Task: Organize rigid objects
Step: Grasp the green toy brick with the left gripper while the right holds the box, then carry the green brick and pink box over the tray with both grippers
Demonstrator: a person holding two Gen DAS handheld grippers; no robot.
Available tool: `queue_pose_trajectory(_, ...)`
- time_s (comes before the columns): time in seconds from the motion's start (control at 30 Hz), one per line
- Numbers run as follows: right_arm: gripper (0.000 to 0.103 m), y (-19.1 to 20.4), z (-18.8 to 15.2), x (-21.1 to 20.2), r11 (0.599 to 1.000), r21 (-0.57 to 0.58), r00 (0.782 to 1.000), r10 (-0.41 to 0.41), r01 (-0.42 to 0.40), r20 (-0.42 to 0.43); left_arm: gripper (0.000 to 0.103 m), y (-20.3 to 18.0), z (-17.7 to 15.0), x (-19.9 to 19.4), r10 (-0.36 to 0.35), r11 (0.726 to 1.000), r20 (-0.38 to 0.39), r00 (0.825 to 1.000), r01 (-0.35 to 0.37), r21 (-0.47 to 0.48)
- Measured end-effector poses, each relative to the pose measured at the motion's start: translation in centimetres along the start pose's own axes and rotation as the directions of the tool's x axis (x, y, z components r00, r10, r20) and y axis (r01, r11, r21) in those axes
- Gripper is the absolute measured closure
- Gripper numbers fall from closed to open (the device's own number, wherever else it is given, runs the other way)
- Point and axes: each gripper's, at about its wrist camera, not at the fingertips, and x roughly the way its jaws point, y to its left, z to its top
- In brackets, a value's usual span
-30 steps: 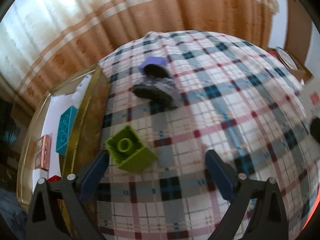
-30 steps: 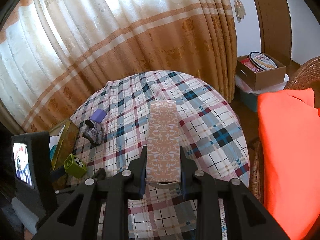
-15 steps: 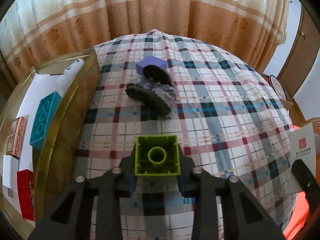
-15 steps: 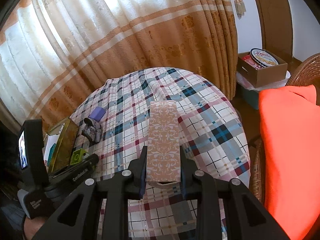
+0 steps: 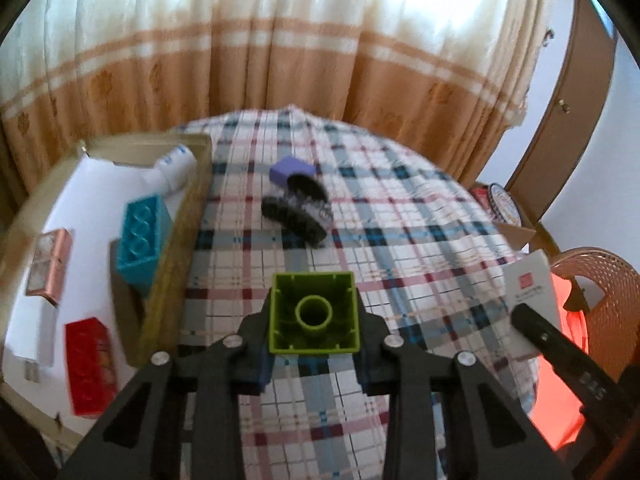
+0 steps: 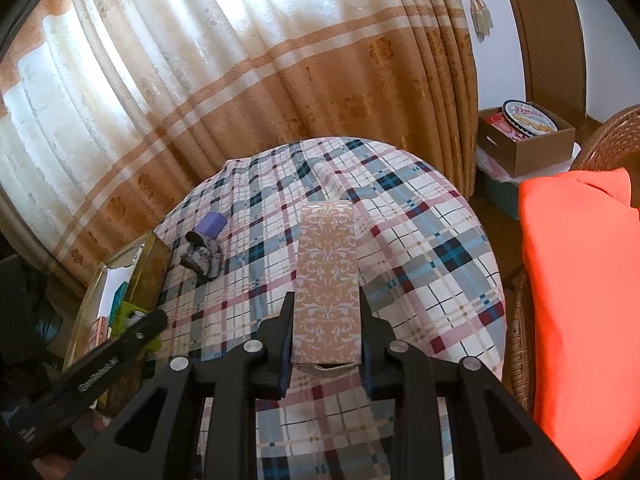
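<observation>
A round worktop under a plaid cloth of white, blue-grey and dark red stands before long cream curtains banded in tan. To the right of the worktop an orange cushion lies on a wicker chair, and beyond it a cardboard box holds a round biscuit tin.

The left claw is clenched on a green building block, its hollow underside facing the camera, held above the cloth near the worktop's left edge. The right claw grips a long tan patterned box by its near end, above the middle of the worktop.

At the left edge sits a gold-walled tray lined in white. Only the left wrist view shows its contents plainly: a teal block leaning against the right wall, a red block in the near part, a copper-coloured case toward the left, and a white tube at the far corner. The right wrist view catches just a sliver of that interior.

Both views show a small purple block near the far left of the worktop, touching a dark, speckled object whose nature cannot be made out. The left view alone shows a white card-like face with a red mark at the right, by the other claw's black finger.
</observation>
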Motion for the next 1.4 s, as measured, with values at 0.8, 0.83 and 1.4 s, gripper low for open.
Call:
queue_pose_trajectory(0.8,0.075,10.2,-2.0,-3.0,0.979,-0.180,0.995,0.099,-0.096,0.008,0.073,6.8,-0.6,-6.2,0.158,0.987,0.097,0.983,-0.159,-0.003)
queue_pose_trajectory(0.83,0.075,10.7,-2.1,-3.0,0.977,-0.189,0.995,0.104,-0.102,0.005,0.073,7.2,-0.6,-6.2,0.168,0.986,0.095,0.981,-0.168,-0.008)
queue_pose_trajectory(1.4,0.075,18.1,-2.9,-2.2,0.932,-0.315,0.983,0.184,-0.182,-0.025,0.073,13.1,-0.8,-6.5,0.286,0.956,0.071,0.956,-0.280,-0.087)
